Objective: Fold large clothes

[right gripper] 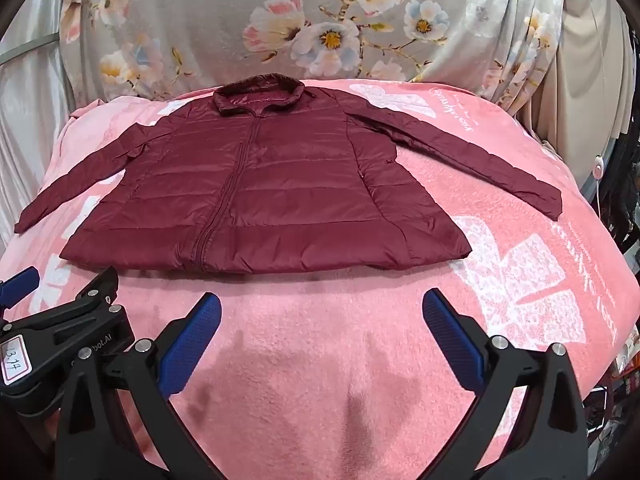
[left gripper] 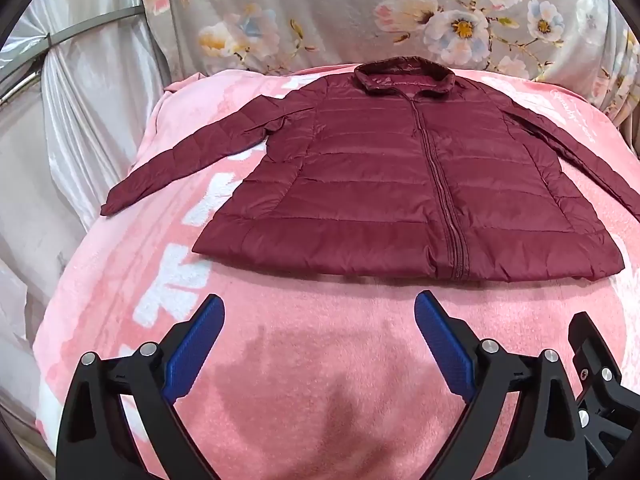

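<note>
Maroon jacket (left gripper: 400, 184) flat on blanket (left gripper: 320, 360); left tool (left gripper: 320, 312), right tool (right gripper: 322, 312) spread, hovering before hem.

Left tongs (left gripper: 320, 344): spread wide, blue pads (left gripper: 192, 354) facing each other across the gap, nothing between them. Black arms angled up from 7 and 5 o'clock of own view, tips aimed fwd toward 12. Hovering, not touching anything. Right tongs (right gripper: 322, 346): same pose, spread wide w/ blue pads (right gripper: 454, 344) apart, empty. Side by side, close: right unit's black body seen at 4 o'clock in left view; left unit at 8 o'clock in right view, labelled tag on it.
</note>
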A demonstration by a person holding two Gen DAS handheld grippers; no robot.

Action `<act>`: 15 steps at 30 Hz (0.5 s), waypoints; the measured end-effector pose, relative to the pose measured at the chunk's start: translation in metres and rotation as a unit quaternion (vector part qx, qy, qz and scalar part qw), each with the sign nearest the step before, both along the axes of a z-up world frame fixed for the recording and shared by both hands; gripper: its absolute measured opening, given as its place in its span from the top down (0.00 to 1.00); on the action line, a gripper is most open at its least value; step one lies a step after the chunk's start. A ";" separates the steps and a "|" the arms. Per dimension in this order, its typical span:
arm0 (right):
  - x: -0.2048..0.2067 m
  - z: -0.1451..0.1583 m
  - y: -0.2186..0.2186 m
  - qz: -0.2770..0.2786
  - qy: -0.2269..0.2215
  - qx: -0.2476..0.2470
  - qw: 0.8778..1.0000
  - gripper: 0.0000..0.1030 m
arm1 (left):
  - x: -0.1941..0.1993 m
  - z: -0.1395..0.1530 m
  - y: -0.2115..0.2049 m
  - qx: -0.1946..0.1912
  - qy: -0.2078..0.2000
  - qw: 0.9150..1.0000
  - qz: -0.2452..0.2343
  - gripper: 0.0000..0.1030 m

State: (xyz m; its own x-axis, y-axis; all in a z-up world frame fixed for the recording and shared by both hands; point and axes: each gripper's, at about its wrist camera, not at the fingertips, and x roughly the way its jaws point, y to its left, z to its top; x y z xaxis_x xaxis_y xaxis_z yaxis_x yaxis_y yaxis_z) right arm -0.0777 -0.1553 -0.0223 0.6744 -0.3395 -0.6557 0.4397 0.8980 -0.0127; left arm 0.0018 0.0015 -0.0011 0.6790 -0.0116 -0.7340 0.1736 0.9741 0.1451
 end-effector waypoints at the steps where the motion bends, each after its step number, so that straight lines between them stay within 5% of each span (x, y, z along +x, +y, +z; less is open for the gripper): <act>1: 0.000 0.000 0.000 0.000 -0.001 0.001 1.000 0.05 | 0.001 -0.001 0.001 -0.003 0.004 1.000 0.000 0.10; 15: 0.001 0.006 0.003 -0.001 -0.003 -0.006 1.000 0.05 | 0.004 0.007 -0.003 0.004 -0.011 1.000 -0.001 0.10</act>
State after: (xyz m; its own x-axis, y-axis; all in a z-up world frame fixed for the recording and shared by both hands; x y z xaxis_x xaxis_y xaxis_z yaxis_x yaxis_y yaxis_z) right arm -0.0770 -0.1521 -0.0160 0.6773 -0.3485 -0.6479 0.4414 0.8970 -0.0210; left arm 0.0053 -0.0012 0.0058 0.6945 -0.0072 -0.7195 0.1729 0.9723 0.1572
